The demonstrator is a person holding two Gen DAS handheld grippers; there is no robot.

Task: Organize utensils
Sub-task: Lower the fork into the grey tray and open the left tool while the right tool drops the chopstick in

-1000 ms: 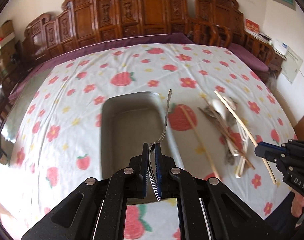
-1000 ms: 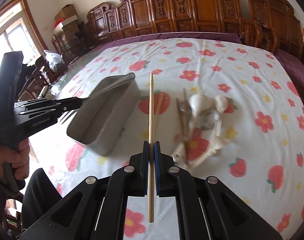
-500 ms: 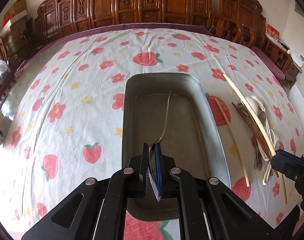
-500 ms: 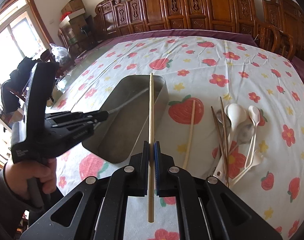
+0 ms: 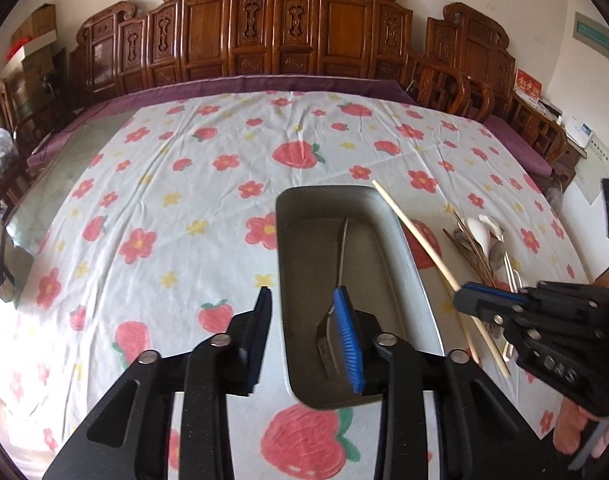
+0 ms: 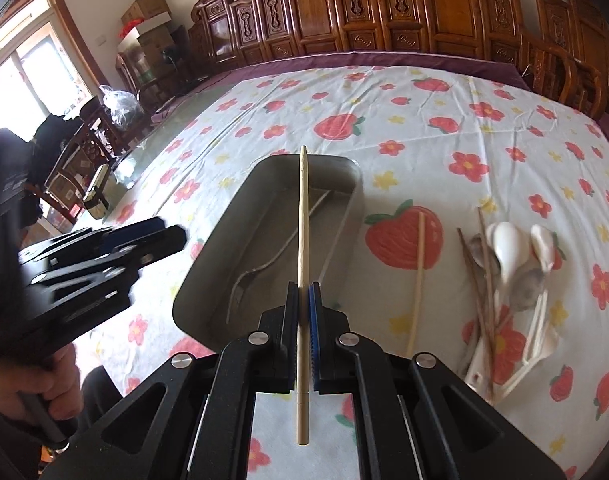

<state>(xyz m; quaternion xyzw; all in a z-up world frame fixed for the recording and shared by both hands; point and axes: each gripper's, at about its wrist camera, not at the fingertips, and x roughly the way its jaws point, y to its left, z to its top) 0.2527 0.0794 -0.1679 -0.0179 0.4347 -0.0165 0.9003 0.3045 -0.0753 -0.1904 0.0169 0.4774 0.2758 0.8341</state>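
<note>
A metal fork [image 5: 341, 252] lies on the floor of the steel tray [image 5: 304, 264]. My left gripper [image 5: 304, 336] hangs over the tray's near left edge; its jaws are opening and nothing is between them. Its blue right pad hides part of the fork's head. In the right wrist view the fork [image 6: 272, 258] lies loose in the tray [image 6: 220, 252], and the left gripper [image 6: 172, 234] is blurred at the left. My right gripper [image 6: 303, 312] is shut on a pale wooden chopstick [image 6: 302, 216] that reaches out over the tray. From the left wrist view, the right gripper [image 5: 464, 300] holds that chopstick [image 5: 416, 236] beside the tray's right rim.
Right of the tray lie a second pale chopstick [image 6: 418, 272] and a pile of white spoons, metal spoons and dark chopsticks [image 6: 508, 256] on the strawberry-print cloth [image 6: 424, 140]. Carved wooden chairs [image 5: 288, 40] line the far side. A hand [image 6: 60, 384] grips the left tool's handle.
The left jaws have parted and the fork has dropped from them into the tray. The left gripper shifted left. The right gripper carried its chopstick leftward over the tray.
</note>
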